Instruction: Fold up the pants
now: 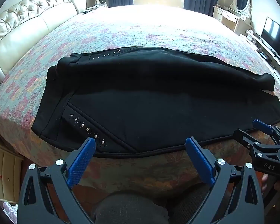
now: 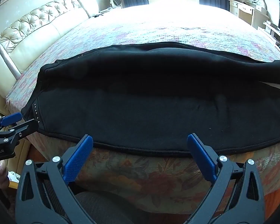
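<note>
Black pants (image 1: pixel 149 100) lie flat across the near edge of the bed, waist to the left, with silver studs (image 1: pixel 87 129) by the pocket. The far leg is folded over into a raised roll along the back. The pants also fill the middle of the right wrist view (image 2: pixel 158 115). My left gripper (image 1: pixel 141 142) is open and empty, its blue pads at the near hem by the waist end. My right gripper (image 2: pixel 140 140) is open and empty at the near hem toward the leg end; it also shows at the right of the left wrist view (image 1: pixel 261 130).
The bed (image 1: pixel 140 29) has a floral pink and teal cover. A cream tufted headboard (image 1: pixel 28 18) stands at the left. A dresser with an oval mirror (image 1: pixel 240 1) and a TV (image 1: pixel 276 33) stand at the right. A window with dark curtains is behind.
</note>
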The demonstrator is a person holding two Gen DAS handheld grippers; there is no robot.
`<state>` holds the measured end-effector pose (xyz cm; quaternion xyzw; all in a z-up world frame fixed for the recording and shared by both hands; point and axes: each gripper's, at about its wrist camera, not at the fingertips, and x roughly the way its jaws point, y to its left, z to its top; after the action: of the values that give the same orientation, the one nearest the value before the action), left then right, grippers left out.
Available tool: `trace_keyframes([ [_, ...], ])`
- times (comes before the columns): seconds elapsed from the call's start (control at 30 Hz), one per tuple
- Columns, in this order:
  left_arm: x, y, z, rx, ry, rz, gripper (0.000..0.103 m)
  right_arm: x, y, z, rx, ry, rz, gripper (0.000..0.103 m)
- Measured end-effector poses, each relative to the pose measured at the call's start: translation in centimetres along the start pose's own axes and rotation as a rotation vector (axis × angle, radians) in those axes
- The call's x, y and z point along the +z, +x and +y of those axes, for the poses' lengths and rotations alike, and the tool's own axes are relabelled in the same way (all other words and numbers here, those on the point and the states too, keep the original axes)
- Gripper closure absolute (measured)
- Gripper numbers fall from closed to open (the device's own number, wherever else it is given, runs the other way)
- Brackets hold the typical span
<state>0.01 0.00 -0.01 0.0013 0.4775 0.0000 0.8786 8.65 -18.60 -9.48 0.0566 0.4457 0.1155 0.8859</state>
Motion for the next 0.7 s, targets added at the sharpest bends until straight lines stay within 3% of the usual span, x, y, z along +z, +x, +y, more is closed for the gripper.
trace_keyframes([
  [0.7, 0.23, 0.31, -0.08, 0.004, -0.001, 0.023, 0.007, -0.2, 0.52, 0.34, 0.007, 0.005, 0.018, 0.002],
])
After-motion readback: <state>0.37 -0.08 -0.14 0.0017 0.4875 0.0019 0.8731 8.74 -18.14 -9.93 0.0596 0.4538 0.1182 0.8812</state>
